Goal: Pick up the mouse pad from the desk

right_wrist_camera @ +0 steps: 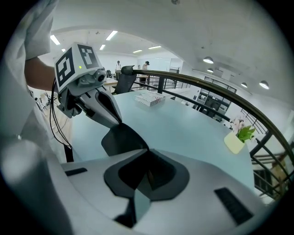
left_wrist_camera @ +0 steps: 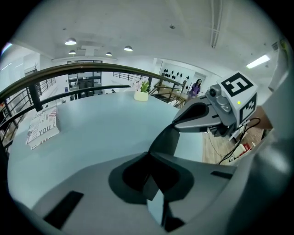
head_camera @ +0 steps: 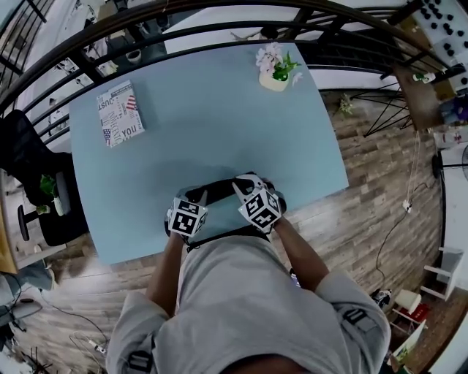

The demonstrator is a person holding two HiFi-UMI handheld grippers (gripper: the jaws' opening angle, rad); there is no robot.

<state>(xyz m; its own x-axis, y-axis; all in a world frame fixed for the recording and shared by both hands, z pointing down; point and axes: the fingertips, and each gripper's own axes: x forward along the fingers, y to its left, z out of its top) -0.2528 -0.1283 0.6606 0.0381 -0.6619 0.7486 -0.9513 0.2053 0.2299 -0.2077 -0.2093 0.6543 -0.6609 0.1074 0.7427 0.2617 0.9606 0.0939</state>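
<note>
The mouse pad (head_camera: 219, 192) is a dark, thin sheet, held up over the near edge of the light blue desk (head_camera: 212, 124) and bent between my two grippers. My left gripper (head_camera: 199, 197) is shut on one end of it, my right gripper (head_camera: 242, 184) on the other end. In the left gripper view the pad (left_wrist_camera: 168, 140) curves up from my own jaws (left_wrist_camera: 149, 154) to the right gripper (left_wrist_camera: 178, 126). In the right gripper view the pad (right_wrist_camera: 120, 139) runs from my jaws (right_wrist_camera: 148, 151) to the left gripper (right_wrist_camera: 119, 123).
A printed book (head_camera: 121, 114) lies at the desk's far left. A small pot of flowers (head_camera: 275, 69) stands at the far edge. A dark railing (head_camera: 219, 18) curves behind the desk. A black office chair (head_camera: 33, 175) stands at the left on the wooden floor.
</note>
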